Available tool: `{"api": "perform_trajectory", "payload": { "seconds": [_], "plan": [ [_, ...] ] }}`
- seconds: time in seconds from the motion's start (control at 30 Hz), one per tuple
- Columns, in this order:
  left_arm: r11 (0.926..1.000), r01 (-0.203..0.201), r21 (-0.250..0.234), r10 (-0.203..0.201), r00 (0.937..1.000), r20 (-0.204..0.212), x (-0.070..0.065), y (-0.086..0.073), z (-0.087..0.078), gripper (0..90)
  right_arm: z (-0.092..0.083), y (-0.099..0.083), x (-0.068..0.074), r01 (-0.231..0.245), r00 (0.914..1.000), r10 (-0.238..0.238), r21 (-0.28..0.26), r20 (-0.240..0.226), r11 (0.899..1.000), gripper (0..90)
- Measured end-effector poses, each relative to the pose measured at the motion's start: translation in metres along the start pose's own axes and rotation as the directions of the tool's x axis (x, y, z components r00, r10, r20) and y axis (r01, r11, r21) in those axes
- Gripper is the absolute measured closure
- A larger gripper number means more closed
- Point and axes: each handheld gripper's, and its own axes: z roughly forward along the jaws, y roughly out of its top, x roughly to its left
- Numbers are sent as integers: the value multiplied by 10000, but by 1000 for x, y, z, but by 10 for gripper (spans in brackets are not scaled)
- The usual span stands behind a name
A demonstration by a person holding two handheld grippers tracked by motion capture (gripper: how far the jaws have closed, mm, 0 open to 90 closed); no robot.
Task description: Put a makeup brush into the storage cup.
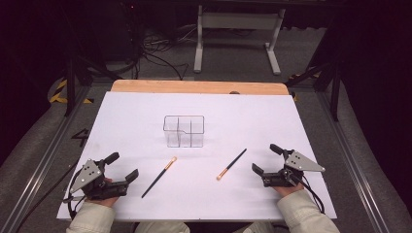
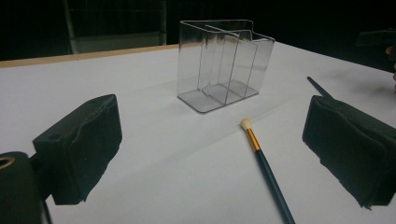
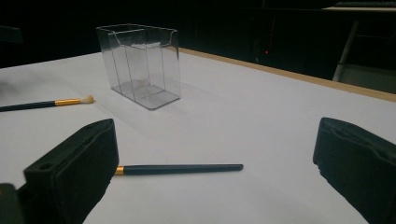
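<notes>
Two brushes (image 1: 160,176) between wide-jawed grippers (image 1: 122,167) (untouched)

We seem to be in a lab or test studio: beyond the white-covered table (image 1: 252,121) stand black curtains, tangled floor cables (image 1: 150,53) and a white metal stand (image 1: 238,34), with aluminium frame rails (image 1: 43,145) flanking the table and hazard tape (image 1: 60,94) left of it.

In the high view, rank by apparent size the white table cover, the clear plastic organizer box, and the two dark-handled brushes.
1. White table cover
2. Clear plastic organizer box
3. The two dark-handled, gold-banded brushes, left and right: they look alike, so unranked.
</notes>
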Motion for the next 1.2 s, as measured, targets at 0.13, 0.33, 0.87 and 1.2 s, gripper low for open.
{"api": "perform_trajectory", "payload": {
  "seconds": [0.13, 0.33, 0.87, 1.2],
  "plan": [
    [10000, -64, 32, 64, 10000, -40, -1, 1, 0, 54, 0, 0, 0, 5, 10000, -5, -40, 35, 10000, 5],
    [9998, -187, 19, 187, 9998, 49, -3, 7, 0, 53, 0, 0, 0, -10, 10000, 10, -61, 48, 10000, 6],
    [9988, -420, -263, 442, 9952, 870, -14, 31, 17, 40, 0, -1, -2, -288, 9996, 288, -62, 23, 9996, 4],
    [9977, -675, -92, 681, 9896, 1263, -25, 46, 35, 38, 0, -1, -2, -369, 9993, 369, -59, 15, 9993, 5]
  ]
}}
